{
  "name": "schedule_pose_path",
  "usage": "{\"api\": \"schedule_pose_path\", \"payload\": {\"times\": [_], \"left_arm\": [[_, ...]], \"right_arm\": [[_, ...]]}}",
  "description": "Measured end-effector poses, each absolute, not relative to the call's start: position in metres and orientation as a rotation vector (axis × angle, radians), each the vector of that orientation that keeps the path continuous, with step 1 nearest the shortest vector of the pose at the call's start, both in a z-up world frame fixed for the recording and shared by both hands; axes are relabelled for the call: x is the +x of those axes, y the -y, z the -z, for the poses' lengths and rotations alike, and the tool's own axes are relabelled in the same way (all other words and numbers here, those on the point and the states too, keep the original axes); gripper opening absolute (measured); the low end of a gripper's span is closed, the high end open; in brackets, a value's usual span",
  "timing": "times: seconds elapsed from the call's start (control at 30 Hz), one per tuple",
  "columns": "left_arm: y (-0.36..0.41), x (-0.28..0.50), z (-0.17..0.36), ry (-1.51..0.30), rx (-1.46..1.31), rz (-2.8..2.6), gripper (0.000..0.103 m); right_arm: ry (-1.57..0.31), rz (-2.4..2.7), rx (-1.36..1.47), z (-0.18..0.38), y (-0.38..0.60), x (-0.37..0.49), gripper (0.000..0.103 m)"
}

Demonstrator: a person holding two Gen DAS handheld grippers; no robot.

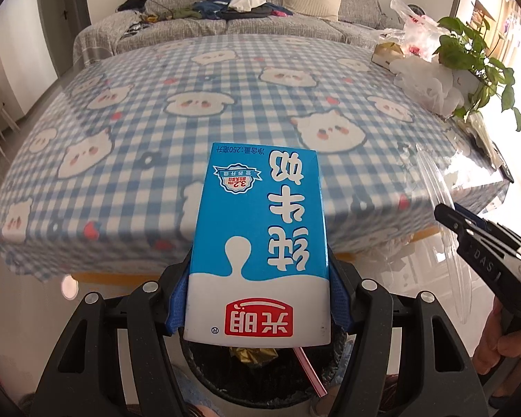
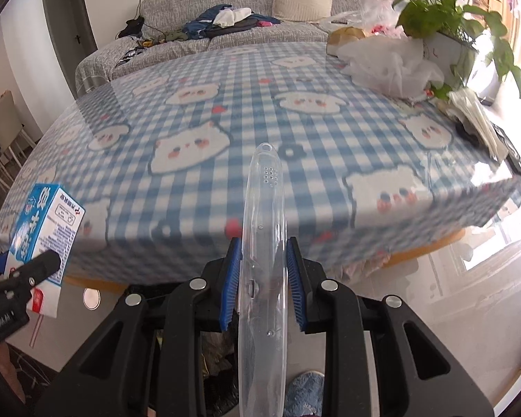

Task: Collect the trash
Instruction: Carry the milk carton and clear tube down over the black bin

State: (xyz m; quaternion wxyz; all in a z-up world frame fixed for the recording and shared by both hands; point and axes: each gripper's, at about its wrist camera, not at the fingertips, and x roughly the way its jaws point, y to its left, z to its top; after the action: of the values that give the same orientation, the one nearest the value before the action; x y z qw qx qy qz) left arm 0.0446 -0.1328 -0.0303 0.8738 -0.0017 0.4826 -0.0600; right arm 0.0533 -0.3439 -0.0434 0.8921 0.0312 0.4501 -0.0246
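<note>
Milk carton: blue and white, clamped between the blue pads of the left gripper, its printed face up and its far end pointing ahead over the table edge.
Trash bin: dark, directly beneath the left gripper, with gold foil and a striped straw inside.
Clear plastic case: long and slim, pinched edgewise by the right gripper, reaching forward past its fingertips.
Table: blue checked cloth, ahead of both grippers.

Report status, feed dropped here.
Left tongs shut on milk carton, above bin. Right tongs shut on clear plastic case. Nothing blocking.
</note>
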Motion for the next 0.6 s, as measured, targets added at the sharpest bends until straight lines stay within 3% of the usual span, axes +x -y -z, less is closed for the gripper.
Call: {"api": "schedule_pose_path", "payload": {"times": [0.6], "left_arm": [[0.142,-0.012,0.094,-1.087,-0.002,0.132,0.062]], "right_arm": [[-1.011,0.053,0.084,0.101,0.347,-0.002,0.025]]}}
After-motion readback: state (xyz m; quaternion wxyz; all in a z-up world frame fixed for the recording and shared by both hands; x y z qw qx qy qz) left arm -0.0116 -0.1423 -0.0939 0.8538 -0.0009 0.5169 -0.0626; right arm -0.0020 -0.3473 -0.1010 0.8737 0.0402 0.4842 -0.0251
